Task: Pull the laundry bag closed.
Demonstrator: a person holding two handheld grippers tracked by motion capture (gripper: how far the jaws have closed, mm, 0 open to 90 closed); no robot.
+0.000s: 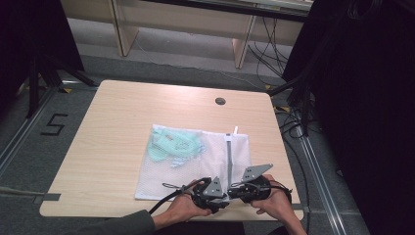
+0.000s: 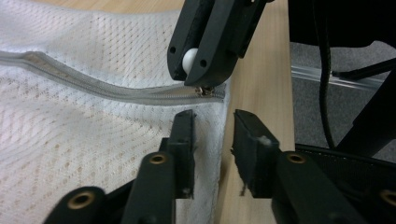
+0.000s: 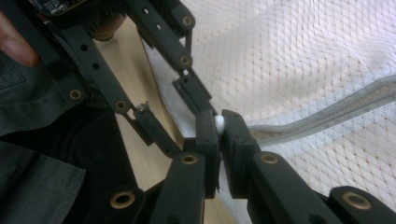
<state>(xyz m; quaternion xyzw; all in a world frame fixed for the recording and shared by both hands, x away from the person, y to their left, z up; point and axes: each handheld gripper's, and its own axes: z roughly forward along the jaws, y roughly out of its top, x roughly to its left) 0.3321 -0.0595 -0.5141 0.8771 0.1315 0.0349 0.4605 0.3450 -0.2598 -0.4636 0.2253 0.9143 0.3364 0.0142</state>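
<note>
Fingers: right gripper (image 3: 219, 128) pinches zip pull (image 3: 218, 123); left gripper (image 2: 212, 137) spread astride mesh bag (image 2: 84, 140) edge, 6 o'clock of bench (image 1: 112, 127). Clamp, then tug slow.

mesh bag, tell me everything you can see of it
The mesh bag is white, see-through netting, lying flat near the table's front edge. A grey zip runs across it, its slider at the near end by the bag's corner. Pale green cloth shows through the far left part. The right tool is shut on a small white ball at that zip end. The left tool straddles the bag's edge just beside it, jaws apart.
</note>
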